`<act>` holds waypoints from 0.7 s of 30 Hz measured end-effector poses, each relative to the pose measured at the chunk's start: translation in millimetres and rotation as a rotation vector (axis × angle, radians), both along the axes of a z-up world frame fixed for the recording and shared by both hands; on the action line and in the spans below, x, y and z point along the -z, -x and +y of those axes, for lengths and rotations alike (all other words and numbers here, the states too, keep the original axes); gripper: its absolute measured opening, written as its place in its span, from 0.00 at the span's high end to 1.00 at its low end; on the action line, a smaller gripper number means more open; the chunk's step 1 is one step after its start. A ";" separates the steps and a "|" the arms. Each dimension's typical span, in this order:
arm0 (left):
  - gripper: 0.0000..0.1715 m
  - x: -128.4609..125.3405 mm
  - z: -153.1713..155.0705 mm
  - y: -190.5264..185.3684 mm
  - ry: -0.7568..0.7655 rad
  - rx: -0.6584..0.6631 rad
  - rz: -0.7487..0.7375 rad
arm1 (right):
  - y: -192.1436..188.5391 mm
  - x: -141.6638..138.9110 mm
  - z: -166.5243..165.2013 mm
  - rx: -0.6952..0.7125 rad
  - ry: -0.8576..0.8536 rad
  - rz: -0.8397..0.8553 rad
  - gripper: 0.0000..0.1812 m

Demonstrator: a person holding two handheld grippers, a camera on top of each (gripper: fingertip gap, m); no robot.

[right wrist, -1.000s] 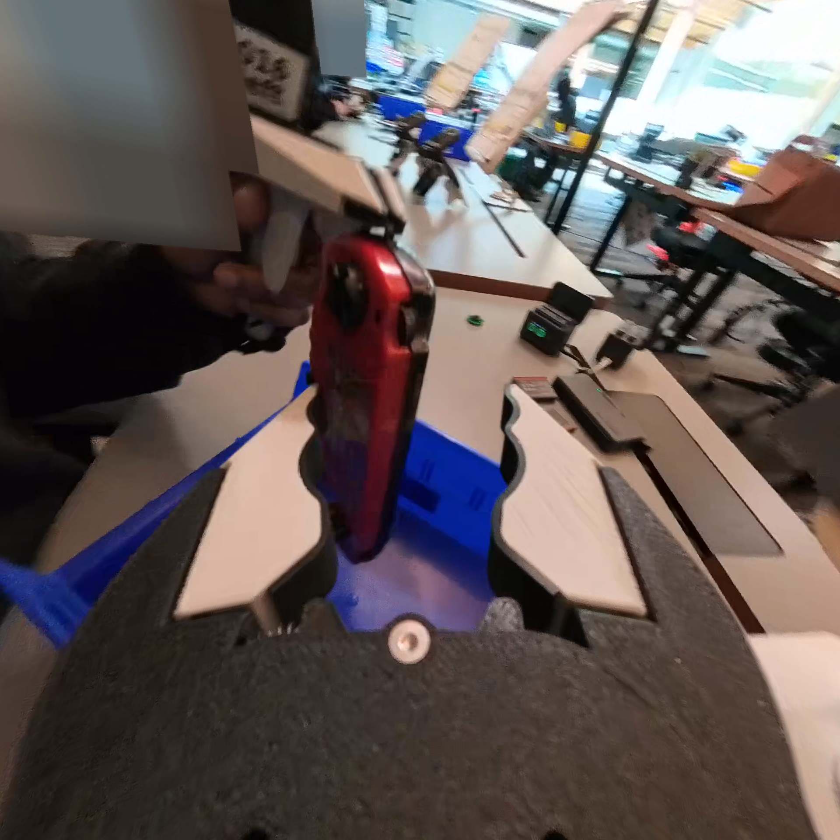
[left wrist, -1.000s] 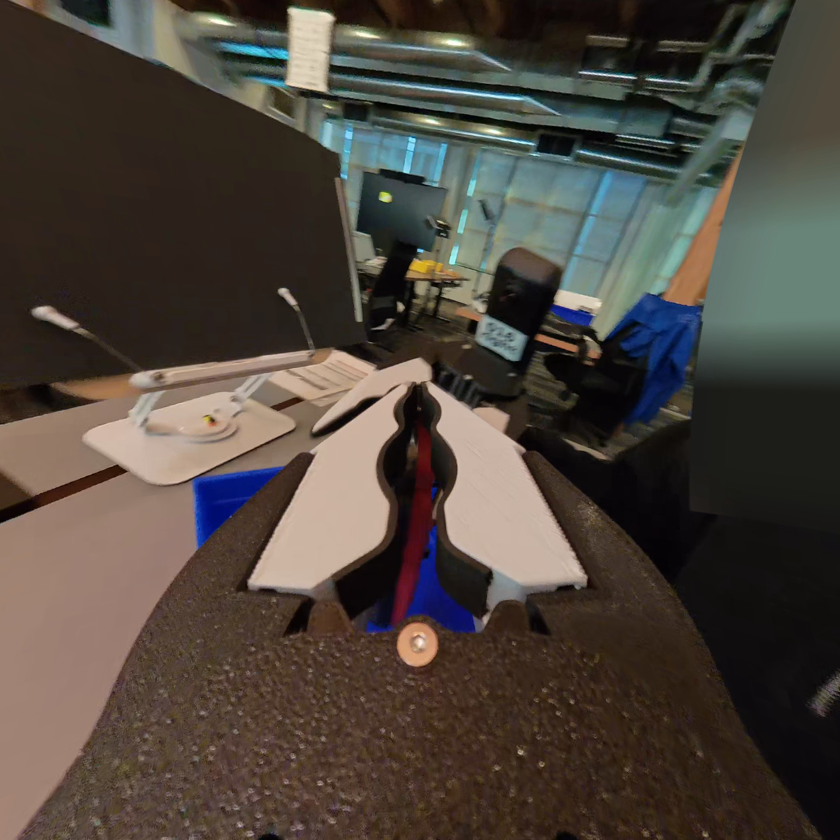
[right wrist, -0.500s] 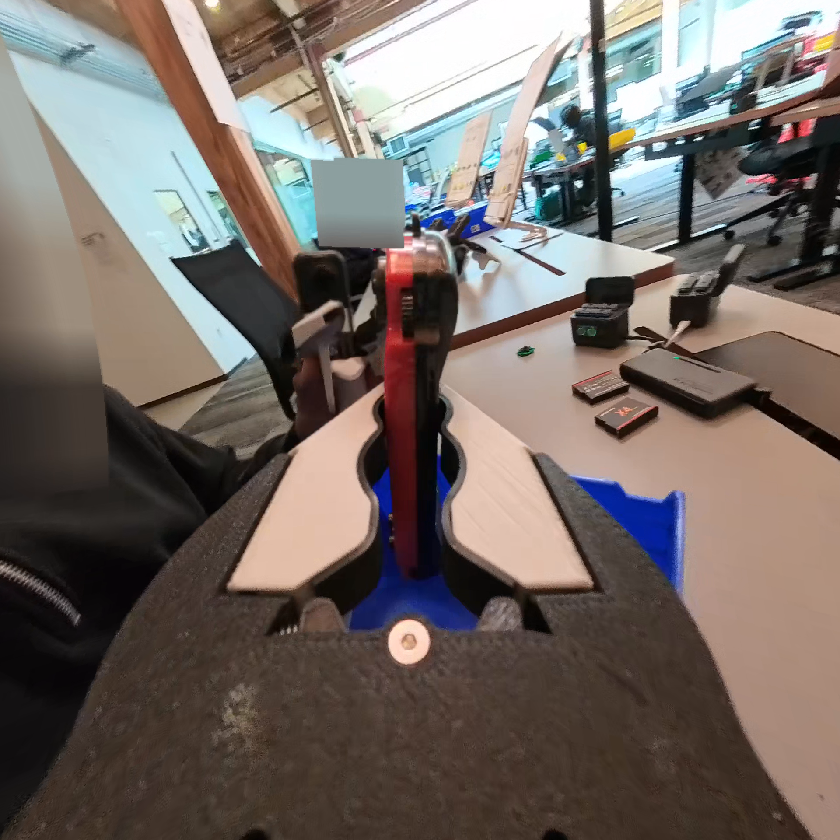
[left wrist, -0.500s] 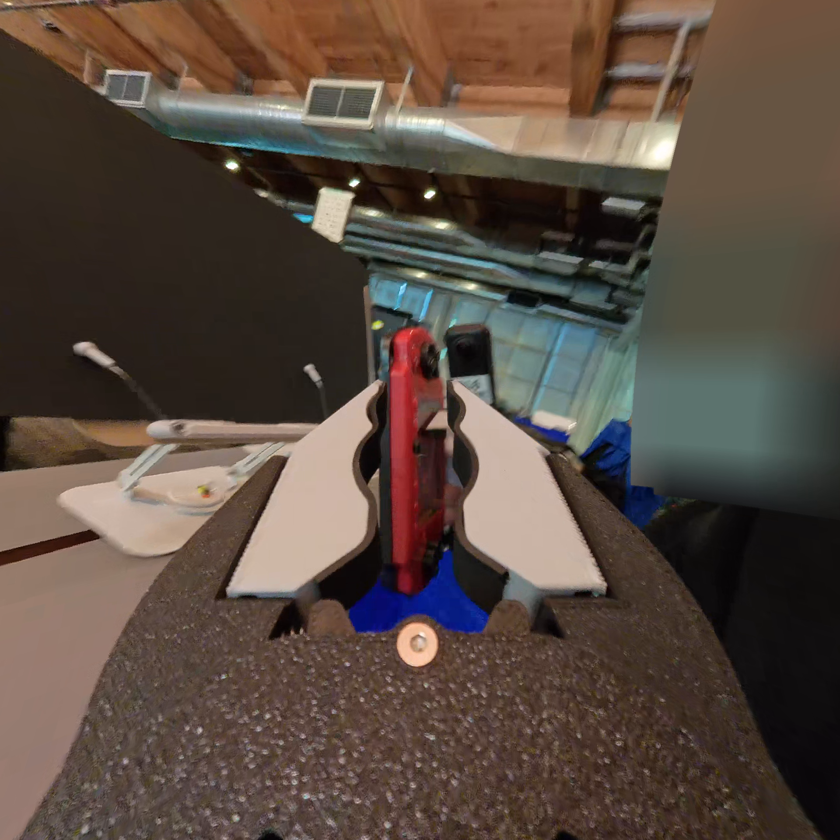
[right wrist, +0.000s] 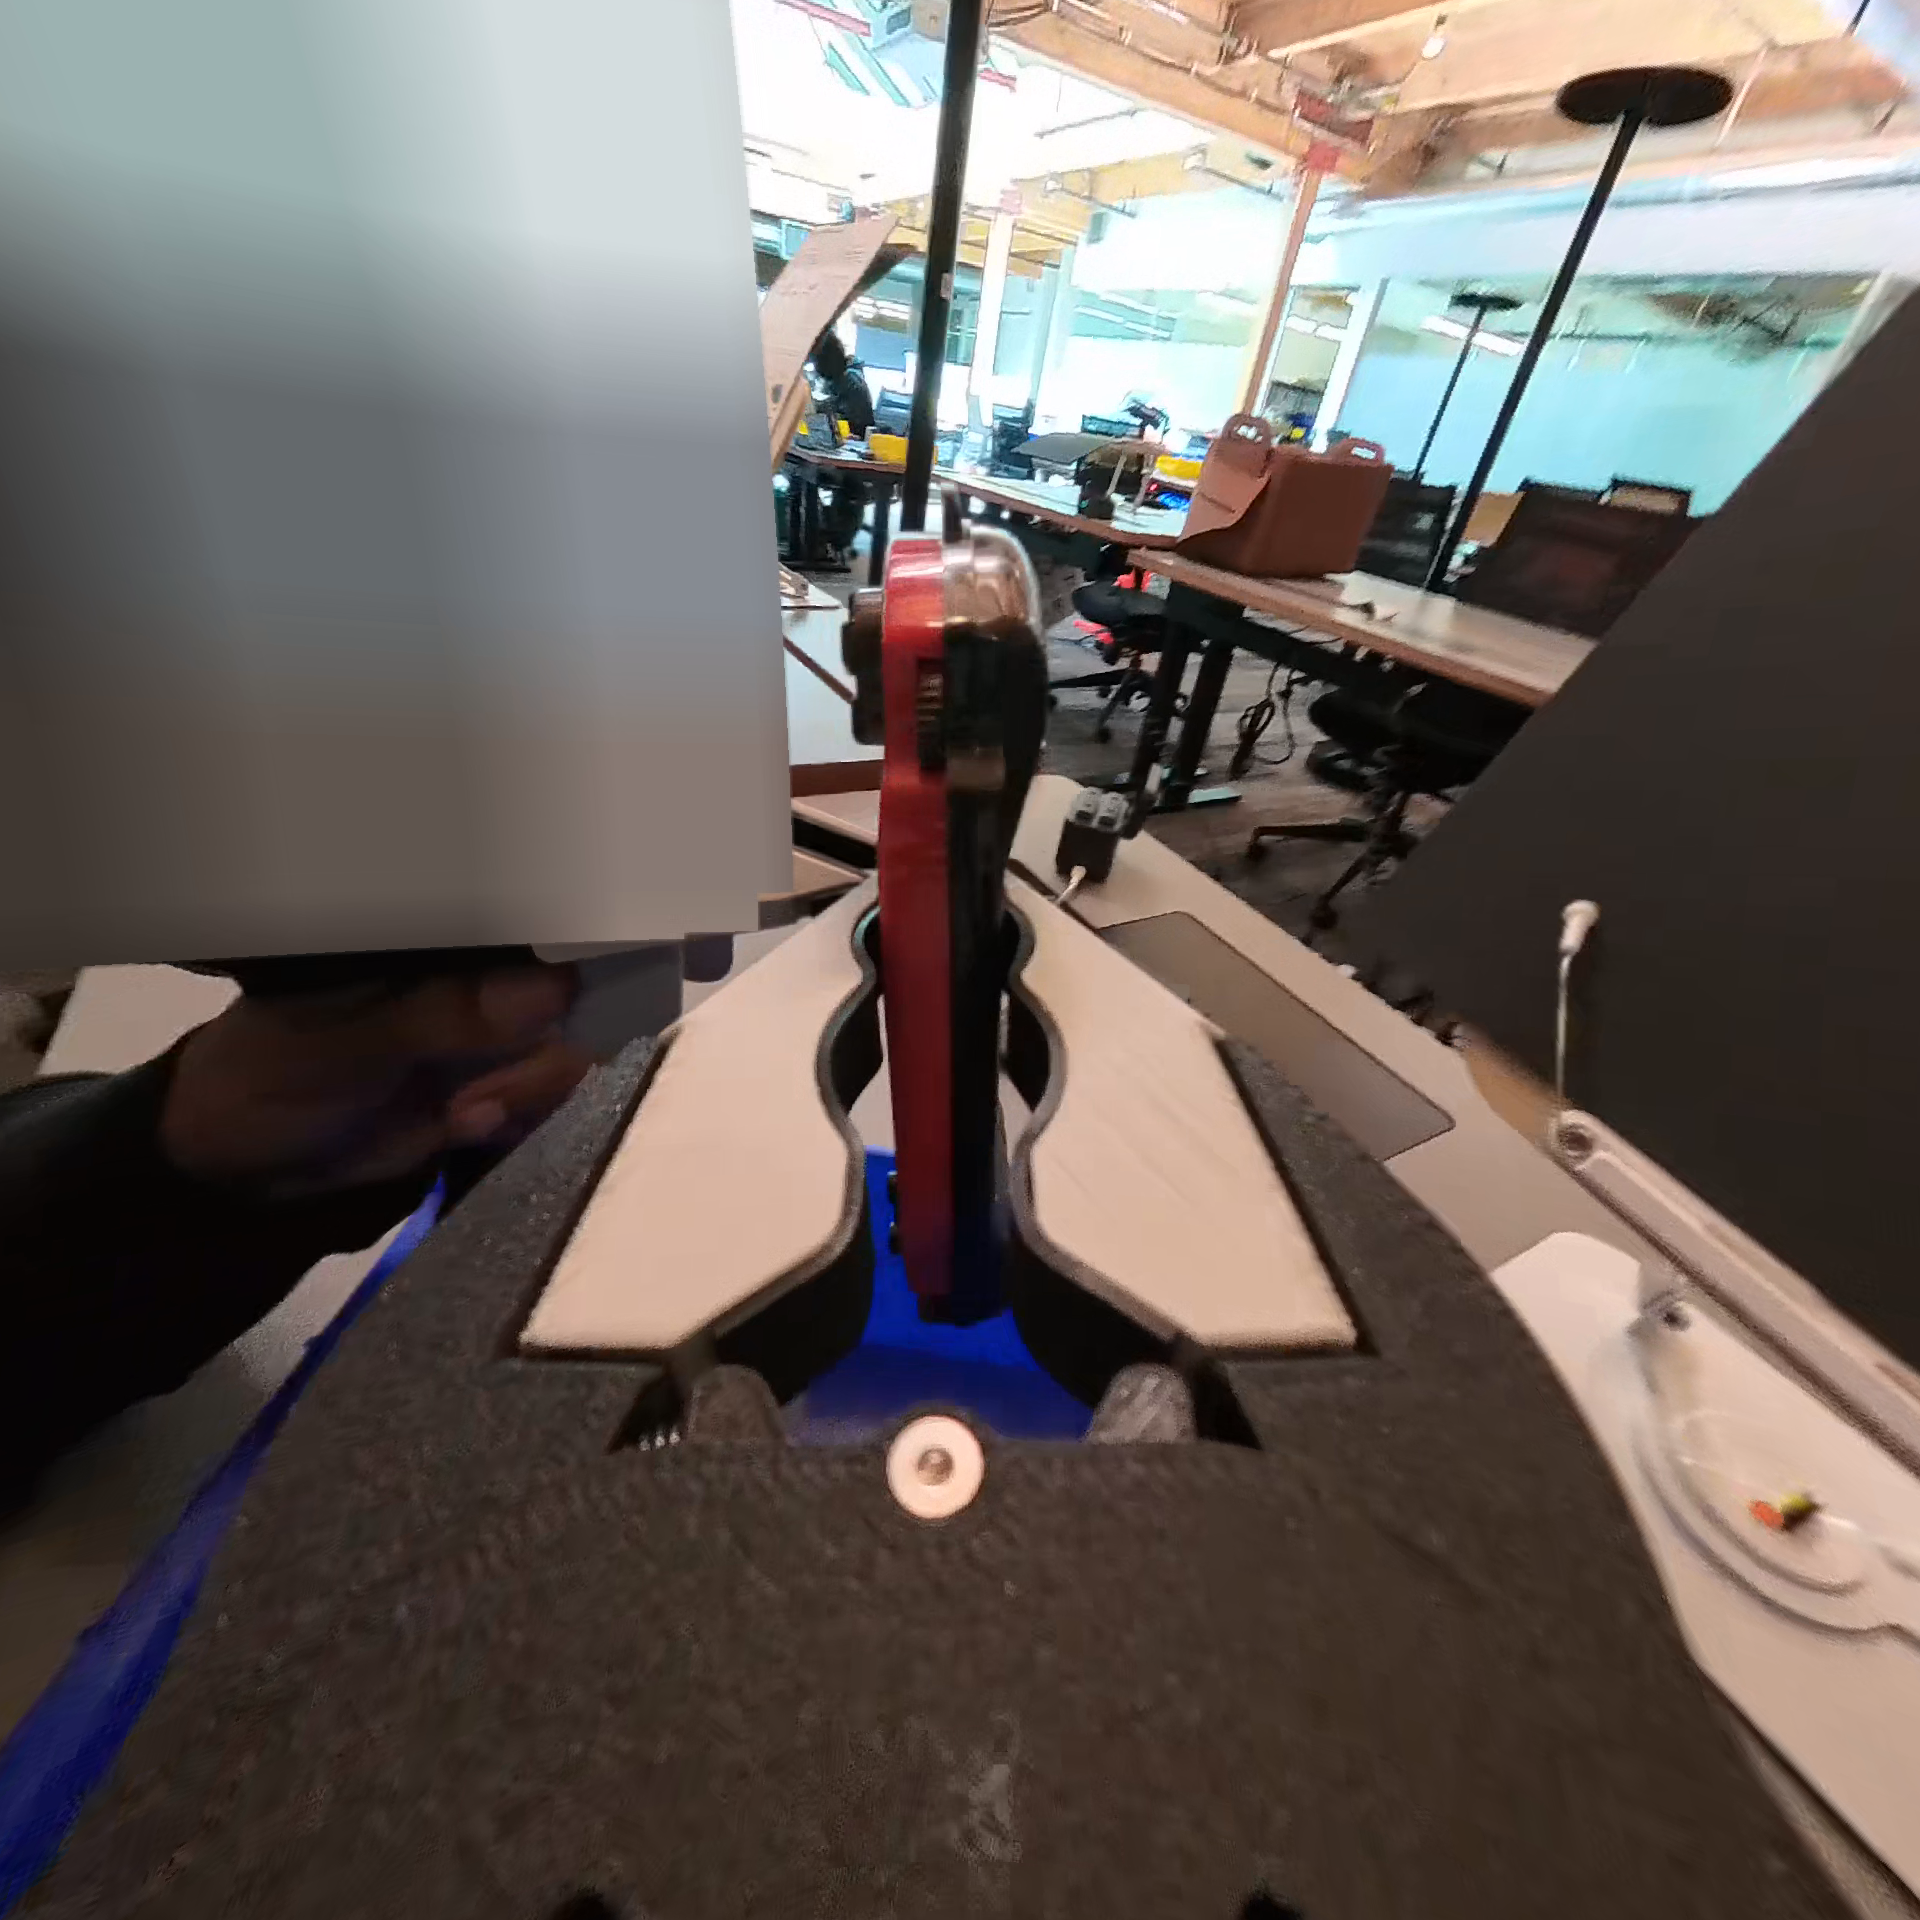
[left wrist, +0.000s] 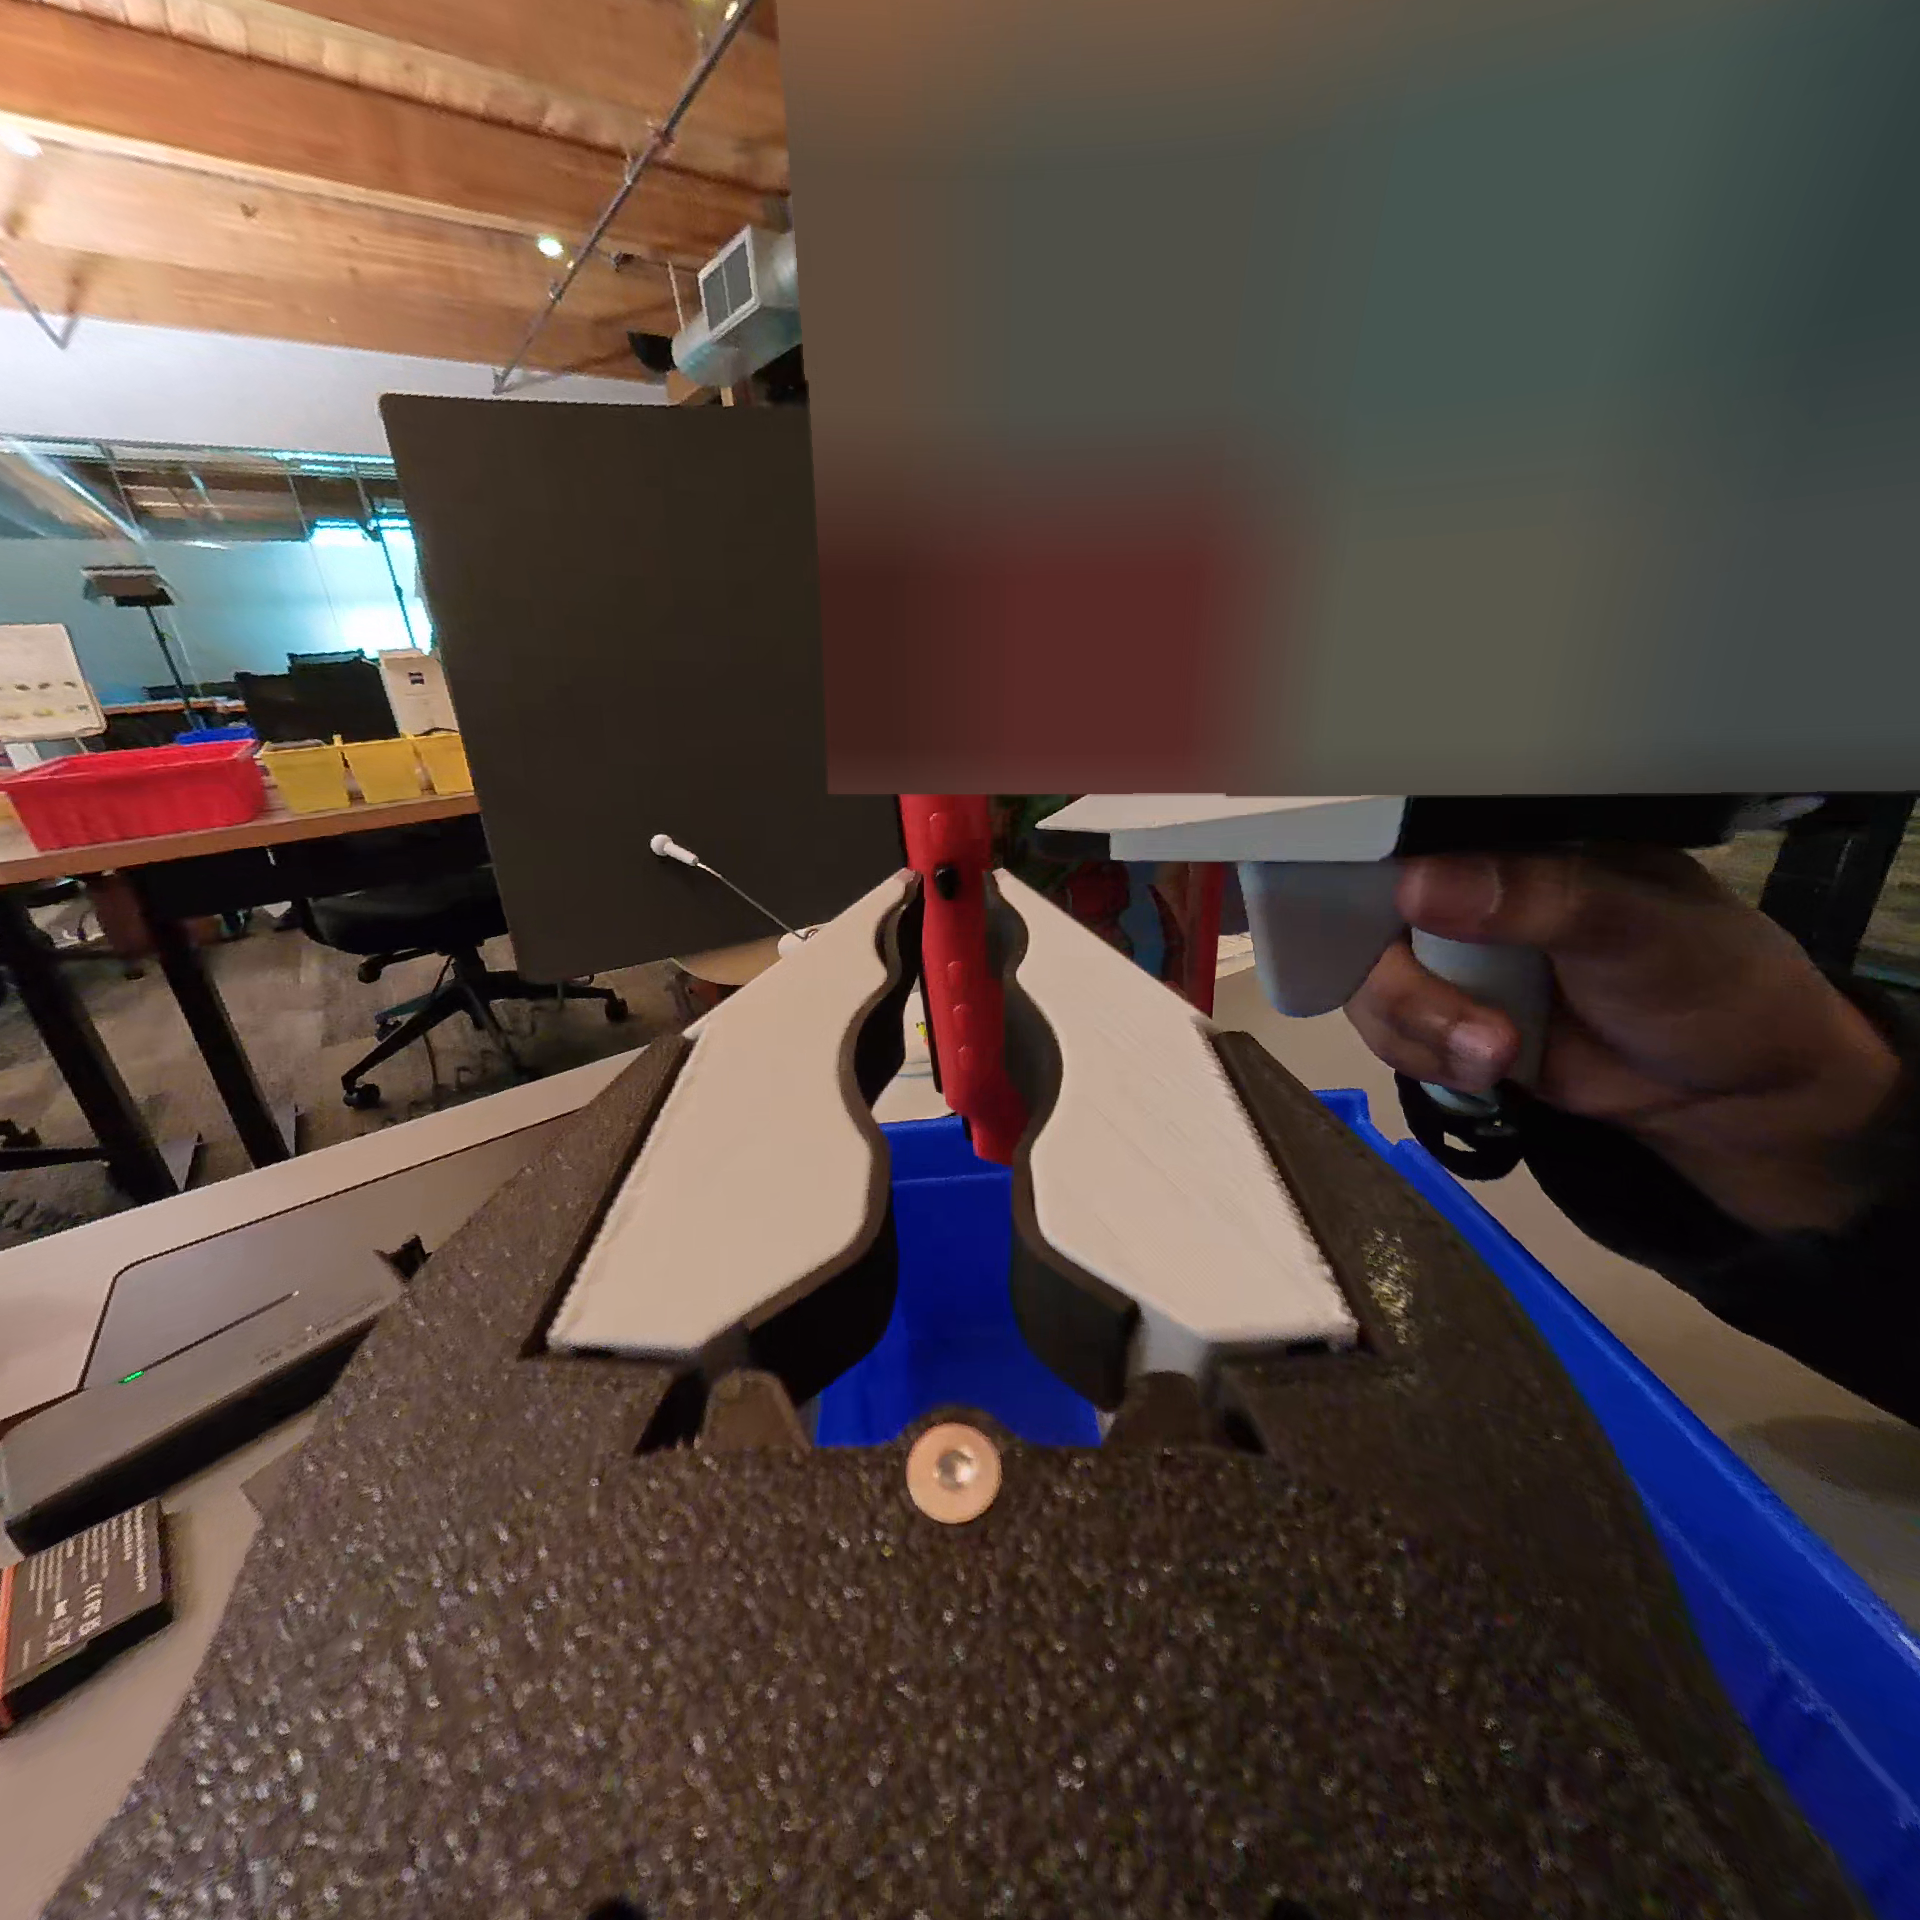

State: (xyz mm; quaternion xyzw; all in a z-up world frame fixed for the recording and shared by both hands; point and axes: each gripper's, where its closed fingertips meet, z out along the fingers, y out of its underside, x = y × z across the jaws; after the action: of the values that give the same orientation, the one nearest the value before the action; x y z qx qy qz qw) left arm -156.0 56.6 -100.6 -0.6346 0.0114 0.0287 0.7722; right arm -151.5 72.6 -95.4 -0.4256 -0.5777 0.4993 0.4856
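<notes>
A red game controller (right wrist: 914,935) with a black back part stands upright between my right gripper's (right wrist: 940,914) fingers, which are shut on it. My left gripper (left wrist: 951,888) is shut at its tips on a thin red edge of the controller (left wrist: 961,997); a blur patch hides the top of it. Both hold it above a blue bin (left wrist: 1558,1455), which also shows in the right wrist view (right wrist: 62,1714). The hand (left wrist: 1621,1018) on the right gripper's handle is close by on the right.
A black upright panel (left wrist: 623,675) stands behind the grey table. A black flat device (left wrist: 208,1340) and a battery pack (left wrist: 73,1600) lie at the left. A white stand (right wrist: 1714,1455) and a dark pad (right wrist: 1278,1039) lie at the right. Desks and chairs fill the room beyond. The tips of both grippers are at nearly the same place. From either gripper's tips it is about 30 cm to the black upright panel (left wrist: 623,675). Seen from the right wrist view (right wrist: 1769,709) as well.
A second ago my right gripper was open around the controller; it has since shut on it. Both grippers have swung round together, so the backgrounds have changed.
</notes>
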 end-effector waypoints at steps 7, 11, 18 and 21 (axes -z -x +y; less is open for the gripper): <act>0.95 -4.4 -3.6 -0.8 -0.032 -0.013 -0.019 | -3.7 -5.4 -9.9 0.038 -0.075 0.045 0.91; 0.98 -4.2 -3.2 -2.3 -0.018 0.013 -0.027 | -5.1 -6.3 -8.2 0.038 -0.051 0.056 0.91; 0.99 -2.0 -4.0 -1.4 0.003 0.022 -0.025 | -4.0 -4.3 -9.3 0.029 -0.064 0.060 0.91; 0.99 -2.2 -4.9 -1.3 0.009 -0.007 0.011 | -4.0 -4.4 -9.7 0.031 -0.072 0.071 0.91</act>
State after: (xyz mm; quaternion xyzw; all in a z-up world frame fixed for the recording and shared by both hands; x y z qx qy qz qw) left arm -154.7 51.6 -98.4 -0.6381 0.0132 0.0348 0.7691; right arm -147.5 62.9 -90.9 -0.3989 -0.5710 0.4854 0.5284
